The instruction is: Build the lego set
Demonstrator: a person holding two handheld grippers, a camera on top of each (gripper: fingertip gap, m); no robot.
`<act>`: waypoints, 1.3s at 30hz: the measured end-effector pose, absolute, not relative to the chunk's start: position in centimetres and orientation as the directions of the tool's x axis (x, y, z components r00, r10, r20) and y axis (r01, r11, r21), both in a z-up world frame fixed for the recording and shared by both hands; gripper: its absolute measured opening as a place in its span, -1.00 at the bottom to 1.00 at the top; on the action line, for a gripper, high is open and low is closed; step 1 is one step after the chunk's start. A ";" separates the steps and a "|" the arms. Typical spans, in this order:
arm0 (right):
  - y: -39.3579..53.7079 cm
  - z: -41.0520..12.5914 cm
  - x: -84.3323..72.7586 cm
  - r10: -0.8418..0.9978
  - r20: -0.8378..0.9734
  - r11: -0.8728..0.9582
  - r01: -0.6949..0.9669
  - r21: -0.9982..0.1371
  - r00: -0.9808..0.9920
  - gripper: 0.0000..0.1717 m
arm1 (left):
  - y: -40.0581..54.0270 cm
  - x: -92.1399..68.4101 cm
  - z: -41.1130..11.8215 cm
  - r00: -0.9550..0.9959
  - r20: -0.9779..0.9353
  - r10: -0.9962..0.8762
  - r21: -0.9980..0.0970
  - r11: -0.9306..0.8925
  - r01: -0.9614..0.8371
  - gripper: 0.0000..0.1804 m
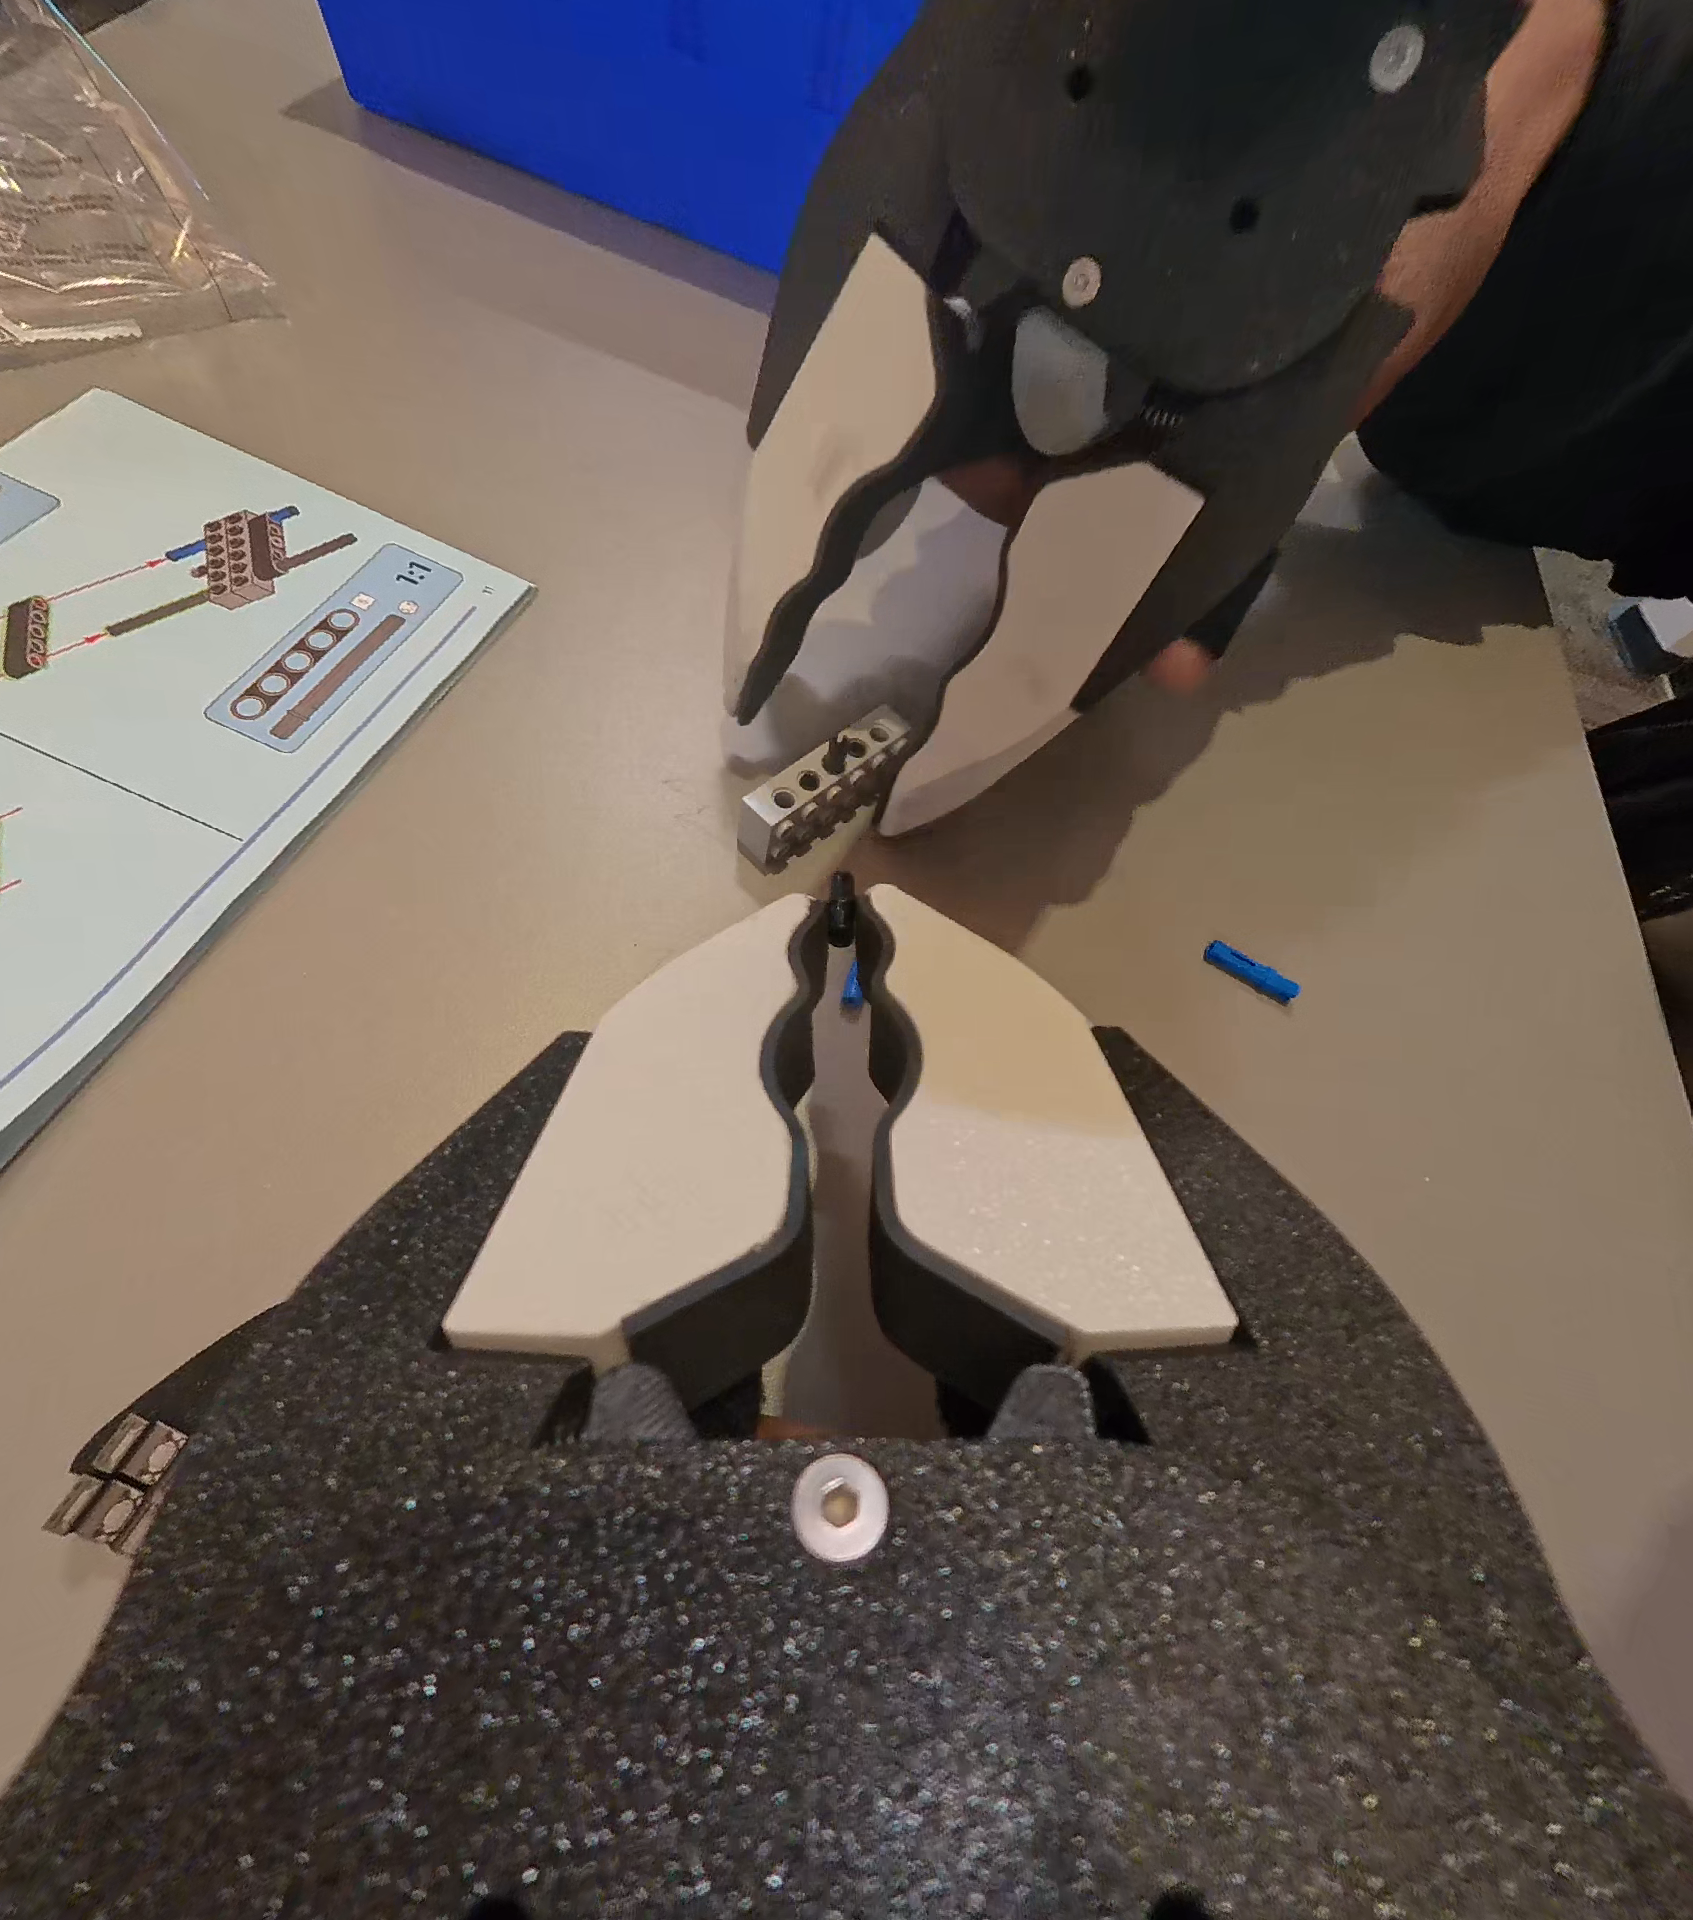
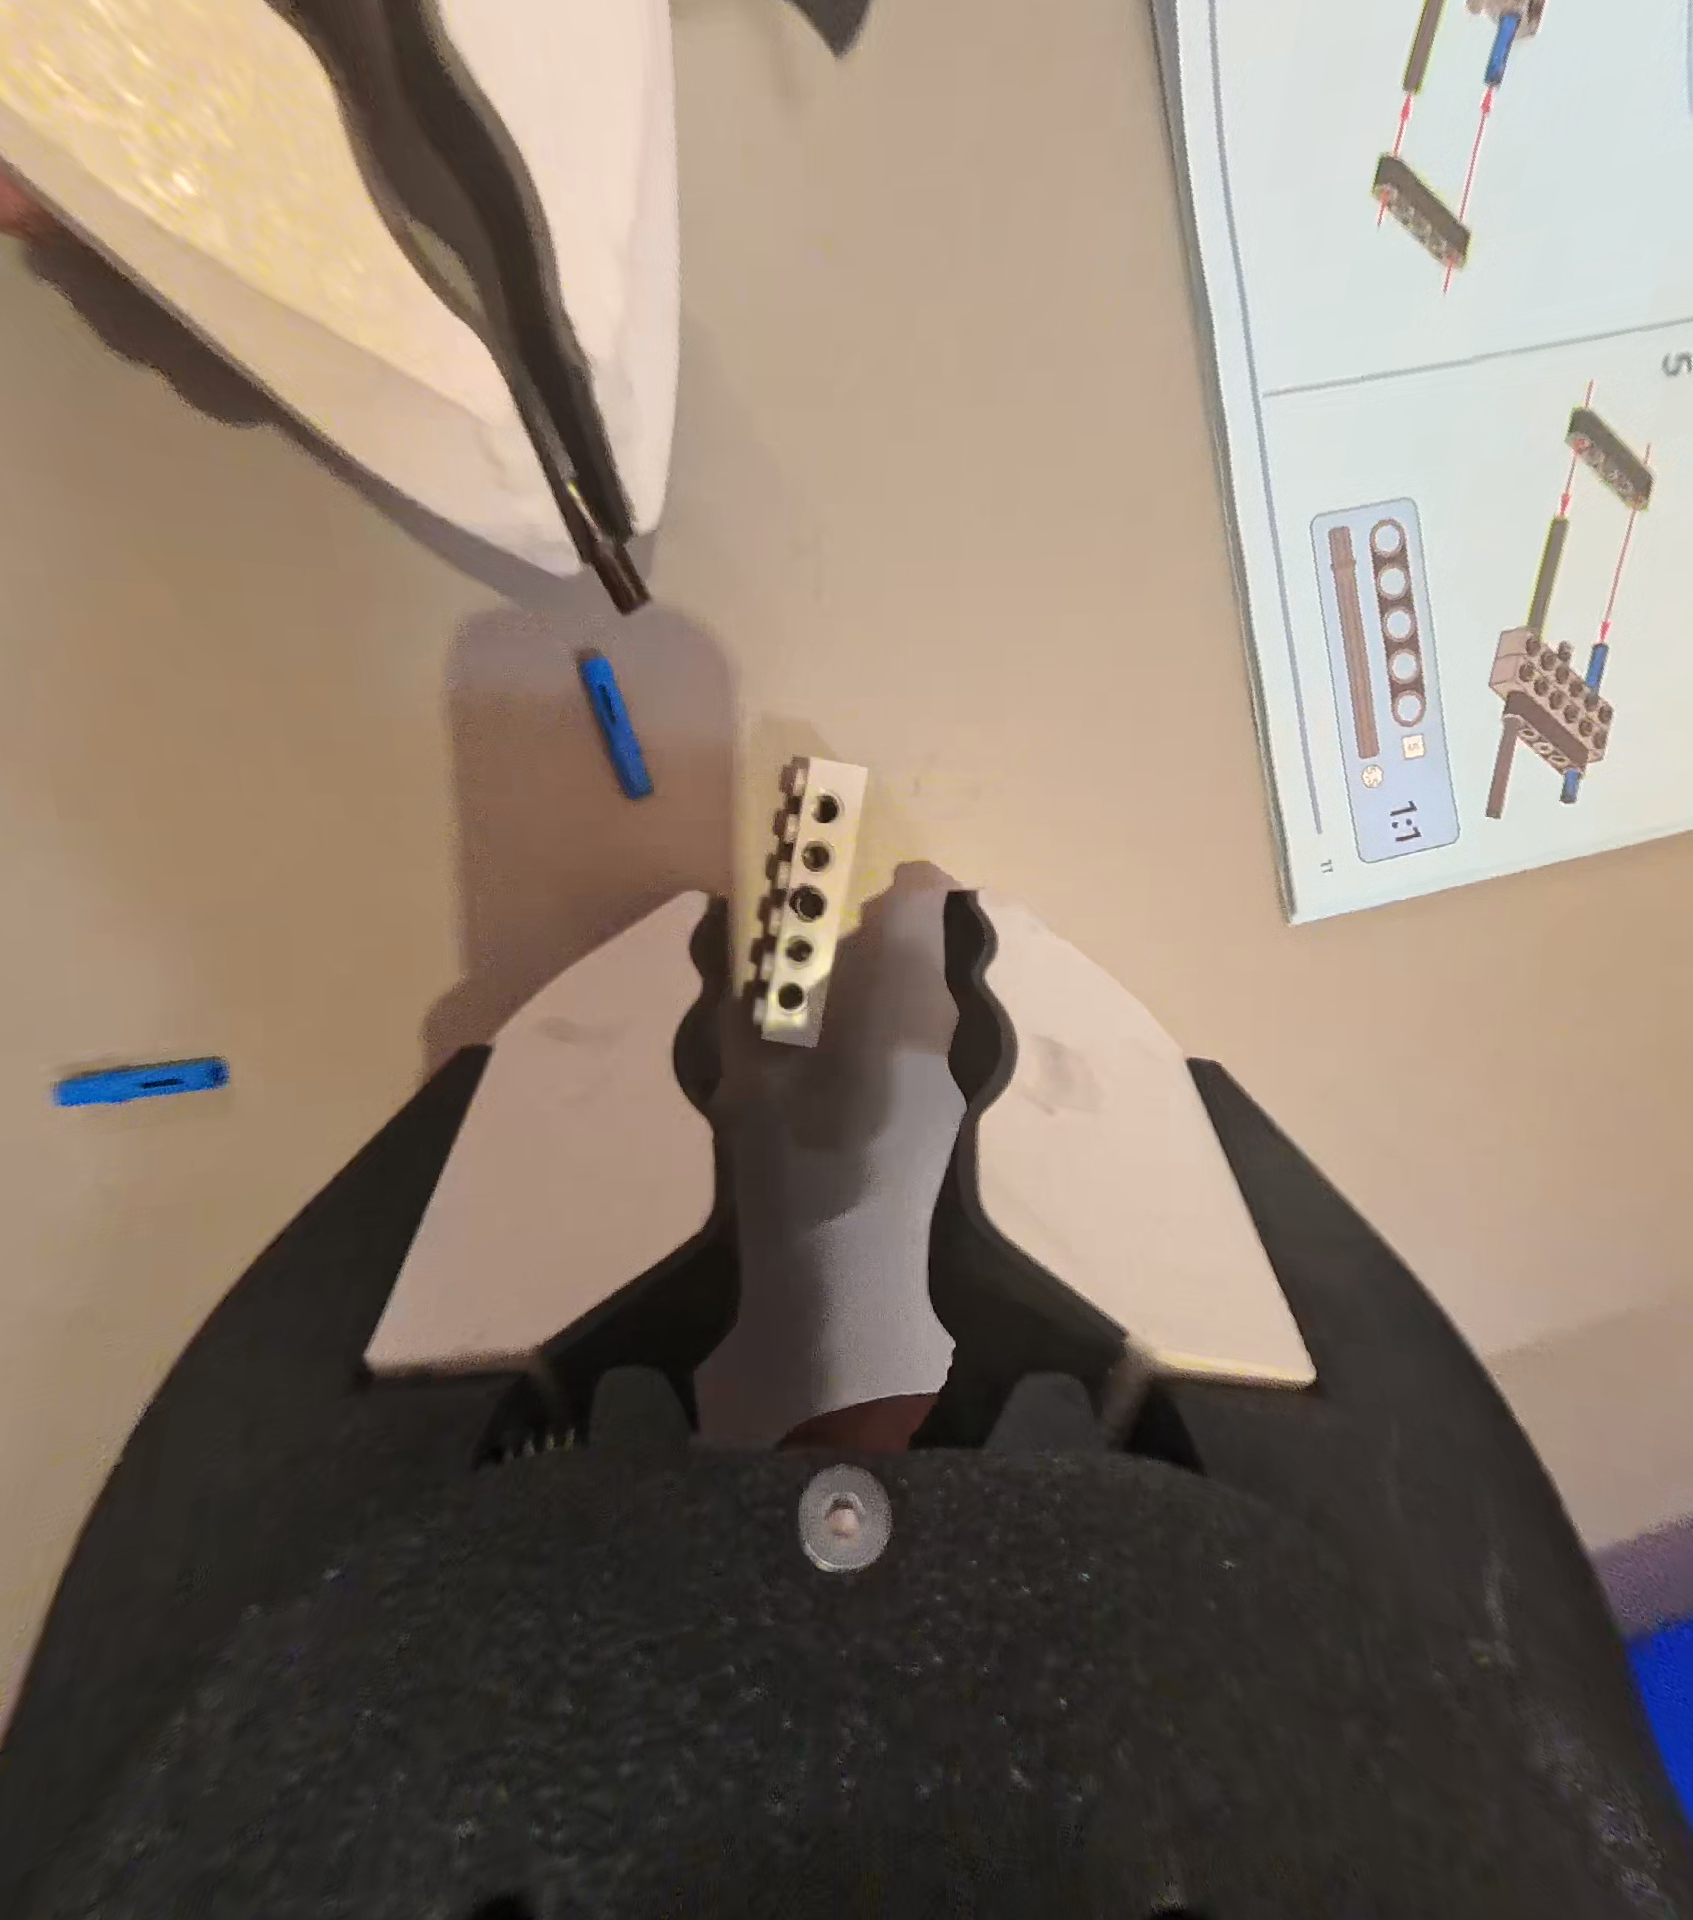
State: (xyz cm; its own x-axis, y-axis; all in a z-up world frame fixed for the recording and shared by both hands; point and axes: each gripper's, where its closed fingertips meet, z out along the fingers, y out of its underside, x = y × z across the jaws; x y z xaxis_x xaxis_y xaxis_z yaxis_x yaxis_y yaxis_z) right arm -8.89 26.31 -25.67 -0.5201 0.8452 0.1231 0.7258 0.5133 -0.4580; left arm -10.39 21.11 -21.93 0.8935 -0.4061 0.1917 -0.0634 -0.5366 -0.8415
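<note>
brick [image 1: 826,795] ahead – booklet [image 1: 146,790] left, right open

An open instruction booklet [image 1: 146,748] with pale blue pages of building diagrams lay flat on the tan table [image 1: 509,343]. A crinkled clear plastic bag [image 1: 42,187] with printed paper inside sat at the table's far corner, well apart from the booklet. A bright blue box [image 1: 593,114] stood on the table farther back.

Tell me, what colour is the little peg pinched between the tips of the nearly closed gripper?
Black. The peg shows best in the left wrist view.
</note>
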 end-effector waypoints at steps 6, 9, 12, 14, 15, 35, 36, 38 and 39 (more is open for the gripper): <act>26.3 -25.8 -8.9 0.821 0.178 0.564 0.720 -0.405 -0.542 -0.63 | 21.1 -10.3 -22.0 0.893 0.191 -0.408 -0.839 -0.540 -0.067 -0.95; 26.2 -25.9 -9.0 0.818 0.172 0.568 0.724 -0.392 -0.549 -0.66 | 21.1 -10.3 -22.1 0.893 0.189 -0.408 -0.838 -0.541 -0.070 -0.95; 25.9 -26.0 -8.8 0.806 0.147 0.582 0.725 -0.368 -0.573 -0.79 | 21.1 -10.3 -22.1 0.893 0.190 -0.408 -0.838 -0.542 -0.069 -0.95; 25.9 -26.1 -8.7 0.794 0.138 0.597 0.716 -0.363 -0.592 -0.85 | 21.1 -10.3 -22.1 0.893 0.192 -0.408 -0.838 -0.542 -0.067 -0.95; 25.9 -26.1 -8.8 0.795 0.127 0.592 0.715 -0.373 -0.593 -0.85 | 21.1 -10.4 -22.1 0.893 0.193 -0.407 -0.838 -0.542 -0.066 -0.95; 21.8 -13.7 -14.7 0.317 -0.668 -0.569 0.428 -0.702 -0.674 -0.86 | 20.6 -14.7 -13.8 0.766 0.453 -0.456 -0.887 -0.139 0.441 -0.96; 21.6 -13.7 -14.6 0.335 -0.654 -0.560 0.415 -0.717 -0.678 -0.86 | 20.6 -14.8 -13.8 0.756 0.466 -0.459 -0.879 -0.144 0.455 -0.96; 21.5 -13.8 -14.4 0.345 -0.645 -0.549 0.411 -0.728 -0.681 -0.86 | 20.7 -14.8 -14.0 0.735 0.490 -0.469 -0.865 -0.154 0.478 -0.96; 21.4 -13.9 -14.4 0.347 -0.650 -0.543 0.420 -0.727 -0.677 -0.86 | 20.7 -14.7 -14.1 0.727 0.499 -0.472 -0.859 -0.161 0.486 -0.96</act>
